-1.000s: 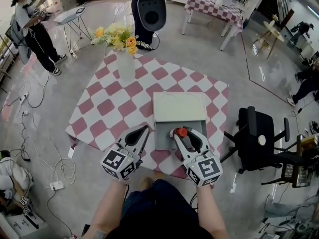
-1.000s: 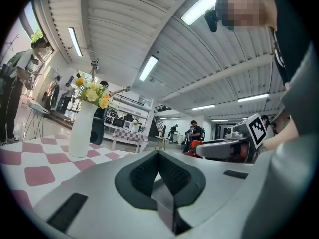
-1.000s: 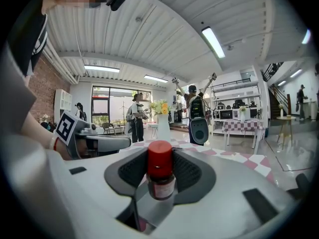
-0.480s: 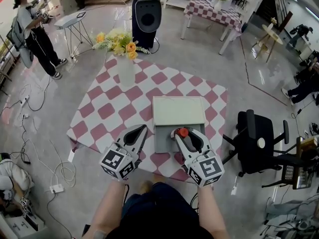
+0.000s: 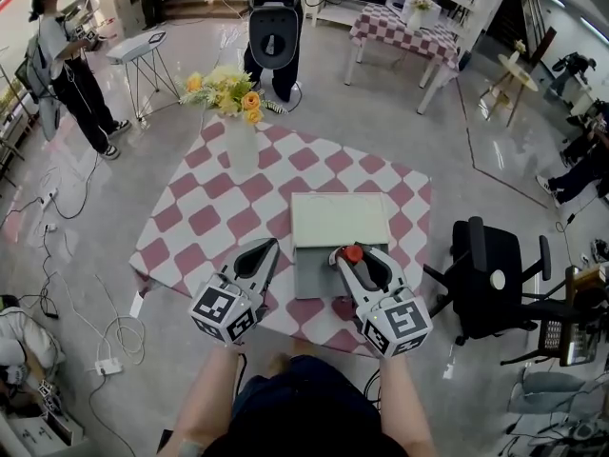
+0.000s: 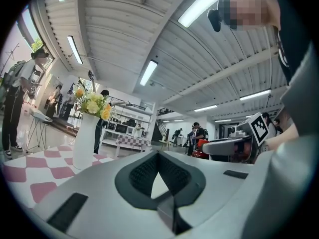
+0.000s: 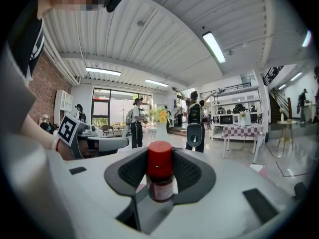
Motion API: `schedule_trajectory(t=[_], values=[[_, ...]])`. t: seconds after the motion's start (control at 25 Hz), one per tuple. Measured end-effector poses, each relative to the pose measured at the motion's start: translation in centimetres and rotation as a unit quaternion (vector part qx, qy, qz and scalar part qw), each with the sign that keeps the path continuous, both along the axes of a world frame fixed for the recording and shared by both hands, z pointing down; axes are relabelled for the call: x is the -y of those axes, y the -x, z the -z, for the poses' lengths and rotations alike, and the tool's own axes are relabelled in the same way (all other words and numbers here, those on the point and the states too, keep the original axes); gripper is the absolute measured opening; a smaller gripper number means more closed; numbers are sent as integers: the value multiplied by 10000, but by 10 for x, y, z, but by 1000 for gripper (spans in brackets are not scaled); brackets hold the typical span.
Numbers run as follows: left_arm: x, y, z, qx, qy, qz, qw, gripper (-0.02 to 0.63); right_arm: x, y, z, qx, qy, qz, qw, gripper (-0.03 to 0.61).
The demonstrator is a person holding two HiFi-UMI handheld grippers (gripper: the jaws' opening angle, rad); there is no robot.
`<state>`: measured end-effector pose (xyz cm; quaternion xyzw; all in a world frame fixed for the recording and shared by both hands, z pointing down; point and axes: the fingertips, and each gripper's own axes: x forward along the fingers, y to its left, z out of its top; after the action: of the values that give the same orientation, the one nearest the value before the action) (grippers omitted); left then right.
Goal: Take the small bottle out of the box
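Head view, left to right: my left gripper (image 5: 269,248) hangs closed and empty just left of the box (image 5: 314,276). The small bottle (image 5: 352,252) stands upright over the box's near right edge, clamped in my right gripper (image 5: 358,258), the nearer tool. Only the right gripper view shows the pads (image 7: 132,171) squeezing below the red cap (image 7: 160,153). Neither view tells me whether the bottle has cleared the rim.

Checkered table (image 5: 205,225) under open box (image 5: 340,221) and flower vase (image 5: 242,149).
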<state>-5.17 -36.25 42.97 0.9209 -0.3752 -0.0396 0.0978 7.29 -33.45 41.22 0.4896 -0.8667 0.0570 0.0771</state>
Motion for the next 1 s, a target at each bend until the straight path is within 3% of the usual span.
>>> schedule_trajectory(t=[1.0], values=[[3,7,41,-127,-303,262,9991,2,-2,-17,33,62,-232,-1,9997,147]])
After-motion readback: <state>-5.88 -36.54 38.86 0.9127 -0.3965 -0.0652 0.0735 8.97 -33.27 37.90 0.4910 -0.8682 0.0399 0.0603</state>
